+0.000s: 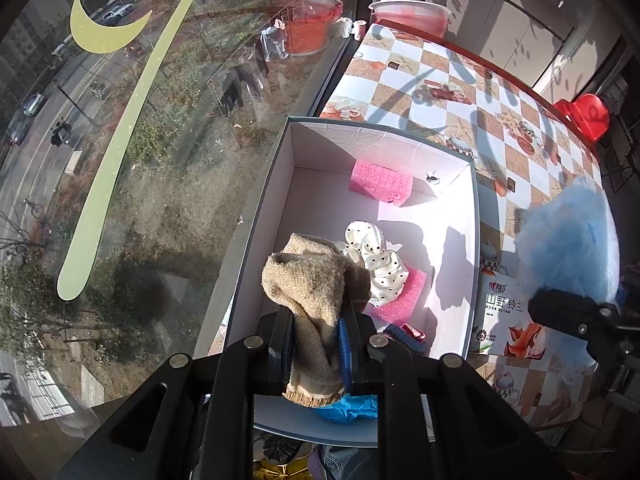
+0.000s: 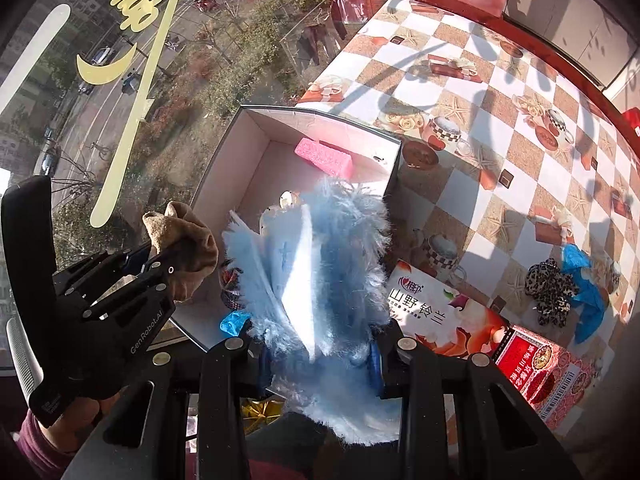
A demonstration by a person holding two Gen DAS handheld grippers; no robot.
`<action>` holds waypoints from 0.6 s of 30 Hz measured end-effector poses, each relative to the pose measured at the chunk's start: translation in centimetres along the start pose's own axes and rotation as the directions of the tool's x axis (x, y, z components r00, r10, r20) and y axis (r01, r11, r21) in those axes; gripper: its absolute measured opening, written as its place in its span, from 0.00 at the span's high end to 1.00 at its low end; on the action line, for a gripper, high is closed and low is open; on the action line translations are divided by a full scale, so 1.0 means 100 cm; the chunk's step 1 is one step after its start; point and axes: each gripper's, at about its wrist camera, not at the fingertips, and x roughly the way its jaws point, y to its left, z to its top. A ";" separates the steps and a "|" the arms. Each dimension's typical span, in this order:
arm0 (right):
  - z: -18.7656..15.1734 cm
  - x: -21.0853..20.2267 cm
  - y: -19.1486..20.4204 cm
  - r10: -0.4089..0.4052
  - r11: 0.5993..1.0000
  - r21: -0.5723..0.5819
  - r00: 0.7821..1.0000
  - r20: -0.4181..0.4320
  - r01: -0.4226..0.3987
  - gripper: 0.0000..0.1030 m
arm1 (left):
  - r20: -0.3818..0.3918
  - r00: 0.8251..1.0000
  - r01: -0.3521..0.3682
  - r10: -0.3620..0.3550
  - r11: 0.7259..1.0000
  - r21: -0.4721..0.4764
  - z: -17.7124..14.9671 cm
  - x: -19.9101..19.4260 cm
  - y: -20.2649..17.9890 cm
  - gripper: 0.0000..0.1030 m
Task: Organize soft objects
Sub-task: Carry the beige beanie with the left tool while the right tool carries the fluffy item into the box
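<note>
Between the left tongs (image 1: 316, 344), a beige sock (image 1: 308, 292) sits clamped.

We see a checkered tablecloth (image 2: 500, 152), a pink basin (image 1: 408, 14) at its far end, a red chair (image 1: 586, 114), a tissue pack (image 2: 436, 316), and a window (image 1: 120, 140) onto a street.

Sock (image 1: 312, 284): coarse tan knit, matt. Blue fur item (image 2: 344, 264): long shaggy pile. Box (image 1: 476, 216): smooth matt cardboard, white inside. Pink blocks (image 1: 380, 184): porous foam. Dotted cloth (image 1: 380, 264): satiny sheen. Counter (image 1: 500, 104): glossy printed covering. Left tool (image 1: 316, 332): matt black plastic.
</note>
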 end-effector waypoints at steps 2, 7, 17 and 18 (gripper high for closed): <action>0.007 0.005 0.003 0.002 1.000 -0.003 1.000 -0.008 -0.002 0.65 | -0.009 1.000 0.005 -0.005 1.000 -0.010 0.004 0.005 0.002 0.80; 0.026 0.021 0.010 0.006 1.000 -0.012 1.000 -0.026 -0.006 0.65 | -0.019 1.000 0.008 -0.008 1.000 -0.028 0.016 0.018 0.005 0.80; 0.056 0.050 0.010 0.016 1.000 0.028 0.999 -0.052 -0.015 0.65 | -0.069 0.998 -0.008 0.005 0.999 -0.051 0.026 0.051 0.004 0.80; 0.058 0.051 0.010 0.014 1.000 0.026 0.999 -0.052 -0.013 0.65 | -0.075 0.997 -0.007 0.003 0.999 -0.051 0.026 0.053 0.004 0.80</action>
